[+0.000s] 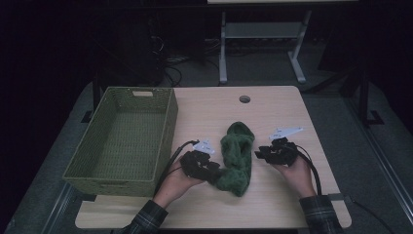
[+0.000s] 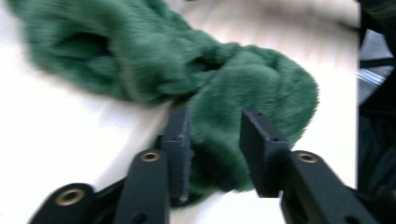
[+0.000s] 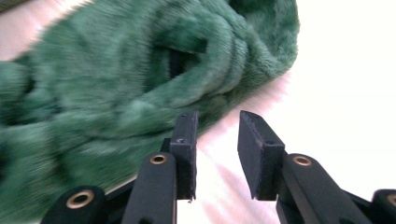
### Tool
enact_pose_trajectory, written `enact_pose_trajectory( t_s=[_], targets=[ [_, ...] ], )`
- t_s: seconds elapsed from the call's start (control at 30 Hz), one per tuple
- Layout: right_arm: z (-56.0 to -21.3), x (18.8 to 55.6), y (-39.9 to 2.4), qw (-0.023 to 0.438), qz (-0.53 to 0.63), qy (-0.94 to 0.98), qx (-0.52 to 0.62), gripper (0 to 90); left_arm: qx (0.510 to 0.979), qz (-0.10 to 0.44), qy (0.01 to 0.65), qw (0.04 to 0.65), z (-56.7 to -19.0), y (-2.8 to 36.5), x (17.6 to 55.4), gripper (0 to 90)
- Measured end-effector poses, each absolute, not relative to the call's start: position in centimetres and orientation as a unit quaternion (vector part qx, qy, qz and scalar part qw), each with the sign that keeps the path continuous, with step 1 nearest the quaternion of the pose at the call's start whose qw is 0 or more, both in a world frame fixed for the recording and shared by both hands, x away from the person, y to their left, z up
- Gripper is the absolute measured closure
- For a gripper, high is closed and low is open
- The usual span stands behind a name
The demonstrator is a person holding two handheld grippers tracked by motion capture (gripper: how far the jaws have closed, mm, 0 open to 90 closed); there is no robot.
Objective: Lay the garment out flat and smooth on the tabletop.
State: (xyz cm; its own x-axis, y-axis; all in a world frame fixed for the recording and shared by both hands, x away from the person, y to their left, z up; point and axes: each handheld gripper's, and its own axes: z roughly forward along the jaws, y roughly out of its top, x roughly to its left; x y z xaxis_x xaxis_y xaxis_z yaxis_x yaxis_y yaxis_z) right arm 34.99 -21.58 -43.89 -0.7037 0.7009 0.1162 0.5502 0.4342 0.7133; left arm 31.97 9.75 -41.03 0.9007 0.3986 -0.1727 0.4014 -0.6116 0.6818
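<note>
green fuzzy cloth (image 1: pixel 237 158) lies between left gripper (image 1: pixel 214 171) and right gripper (image 1: pixel 259 154).

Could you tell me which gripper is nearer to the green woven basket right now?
Left. The left gripper sits just right of the basket, while the right gripper is beyond the green fuzzy cloth.

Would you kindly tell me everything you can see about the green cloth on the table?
The green cloth is dark green and fluffy, like plush or fleece. It lies bunched and folded in a long heap on the wooden table, right of the woven basket. Its near end sits between the parted jaws of the left gripper; whether the pads press it is unclear. The right gripper stands open beside its edge, with bare table between the jaws.
</note>
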Motion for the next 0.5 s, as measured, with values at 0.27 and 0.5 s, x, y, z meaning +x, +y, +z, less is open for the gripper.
enact_pose_trajectory(
  t_s=[0.27, 0.5],
  targets=[
    [-41.3, 31.9, -20.6, 0.079, 0.414, 0.847, 0.323, 59.1, 0.888, 0.012, 0.252, 0.384, -41.5, 11.3, 31.6, 49.8],
    [-39.7, 29.9, -17.4, 0.055, 0.44, 0.856, 0.265, 56.0, 0.882, 0.028, 0.266, 0.388, -41.5, 11.5, 31.7, 49.3]
  ],
)
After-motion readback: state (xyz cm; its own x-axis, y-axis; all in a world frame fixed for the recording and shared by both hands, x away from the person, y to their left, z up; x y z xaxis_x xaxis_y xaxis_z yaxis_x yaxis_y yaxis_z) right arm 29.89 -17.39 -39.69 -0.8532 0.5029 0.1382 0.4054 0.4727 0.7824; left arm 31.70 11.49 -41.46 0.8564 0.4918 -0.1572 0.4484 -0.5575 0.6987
